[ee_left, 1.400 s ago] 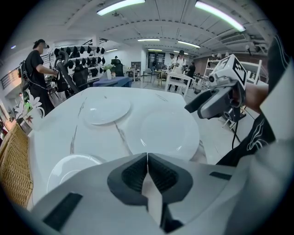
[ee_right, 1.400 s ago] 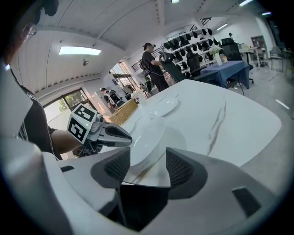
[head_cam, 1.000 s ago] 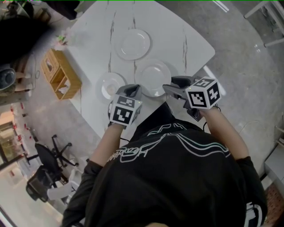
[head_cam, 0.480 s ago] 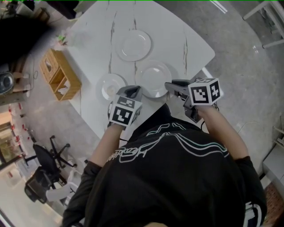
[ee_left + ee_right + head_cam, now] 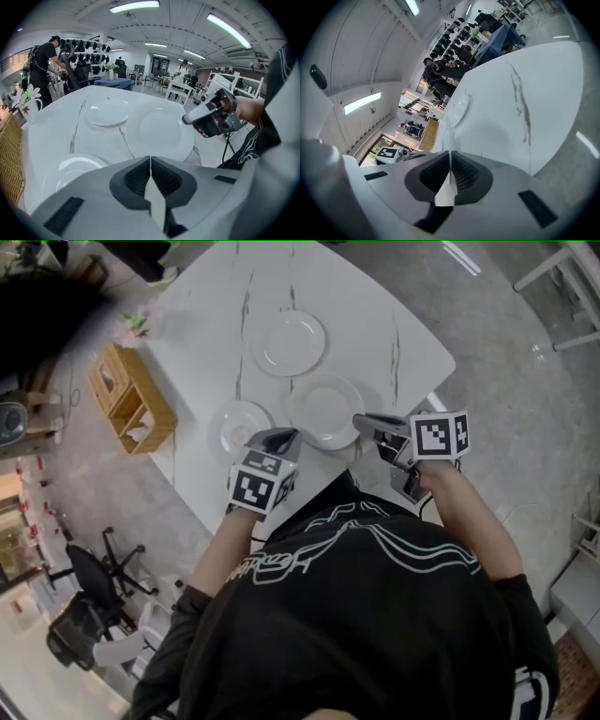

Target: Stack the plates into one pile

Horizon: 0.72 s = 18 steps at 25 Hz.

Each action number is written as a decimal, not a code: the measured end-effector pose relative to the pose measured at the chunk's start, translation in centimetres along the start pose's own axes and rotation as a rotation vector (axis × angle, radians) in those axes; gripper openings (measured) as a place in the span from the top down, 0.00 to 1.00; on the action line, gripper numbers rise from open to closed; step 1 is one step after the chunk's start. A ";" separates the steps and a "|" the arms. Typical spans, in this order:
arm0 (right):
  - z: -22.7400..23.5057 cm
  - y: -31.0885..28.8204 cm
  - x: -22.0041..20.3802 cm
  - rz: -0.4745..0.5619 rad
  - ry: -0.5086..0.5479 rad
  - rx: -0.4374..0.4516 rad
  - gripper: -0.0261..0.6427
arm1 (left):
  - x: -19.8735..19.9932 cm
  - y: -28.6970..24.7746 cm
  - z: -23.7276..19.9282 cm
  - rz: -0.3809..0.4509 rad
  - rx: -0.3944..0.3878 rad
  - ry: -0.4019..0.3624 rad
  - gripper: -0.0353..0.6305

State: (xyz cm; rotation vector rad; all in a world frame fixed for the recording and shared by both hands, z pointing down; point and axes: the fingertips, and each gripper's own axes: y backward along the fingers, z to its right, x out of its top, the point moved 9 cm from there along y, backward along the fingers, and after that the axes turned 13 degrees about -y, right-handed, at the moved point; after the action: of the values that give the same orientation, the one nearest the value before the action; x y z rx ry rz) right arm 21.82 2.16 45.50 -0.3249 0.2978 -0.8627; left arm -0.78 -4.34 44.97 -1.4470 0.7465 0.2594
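Three white plates lie on the white marble table [image 5: 202, 296]: a far plate [image 5: 290, 343] [image 5: 108, 112], a middle plate [image 5: 323, 409] [image 5: 157, 131] and a smaller left plate [image 5: 238, 426] [image 5: 70, 171]. My right gripper [image 5: 361, 420] [image 5: 450, 157] reaches in from the right. Its jaws are closing onto the middle plate's right rim [image 5: 446, 133], a thin white edge between the pads. The left gripper view shows the right gripper [image 5: 187, 120] with its tips at that rim. My left gripper [image 5: 281, 435] [image 5: 150, 161] is shut and holds nothing, hovering at the near edge between the left and middle plates.
A wooden shelf crate [image 5: 131, 399] stands on the floor left of the table, and a small vase of flowers [image 5: 136, 324] [image 5: 26, 101] sits at the table's left edge. Office chairs [image 5: 98, 577] are lower left. A person [image 5: 44, 61] stands in the background.
My right gripper has rolled about its axis and its jaws have gone from open to shut at the middle plate's right rim. The left gripper has stayed put.
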 end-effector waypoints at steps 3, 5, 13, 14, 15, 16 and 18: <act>-0.7 -0.2 0.5 -0.007 0.008 0.012 0.90 | 0.3 1.0 -0.6 0.034 0.003 0.034 0.91; -1.2 -0.4 0.9 -0.010 0.010 0.024 0.90 | 0.5 1.7 -1.1 0.063 0.012 0.056 0.91; -4.0 -1.8 4.3 0.023 0.017 0.075 0.90 | 0.0 4.9 -3.2 0.132 0.068 0.134 0.91; -4.2 -2.1 4.8 0.028 0.020 0.071 0.90 | -0.2 5.3 -3.4 0.135 0.075 0.142 0.91; -4.5 -2.4 5.2 0.031 0.023 0.069 0.90 | -0.3 5.7 -3.6 0.137 0.082 0.149 0.91; -4.8 -2.7 5.7 0.034 0.024 0.071 0.90 | -0.5 6.1 -3.8 0.141 0.090 0.157 0.91; -5.3 -3.4 6.6 0.044 0.021 0.079 0.90 | -0.7 6.9 -4.2 0.152 0.108 0.173 0.91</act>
State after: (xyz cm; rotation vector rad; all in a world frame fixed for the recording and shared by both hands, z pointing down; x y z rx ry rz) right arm 21.51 -5.87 41.16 -0.2352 0.2884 -0.8327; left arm -6.67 -7.15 40.09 -1.3235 0.9988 0.2085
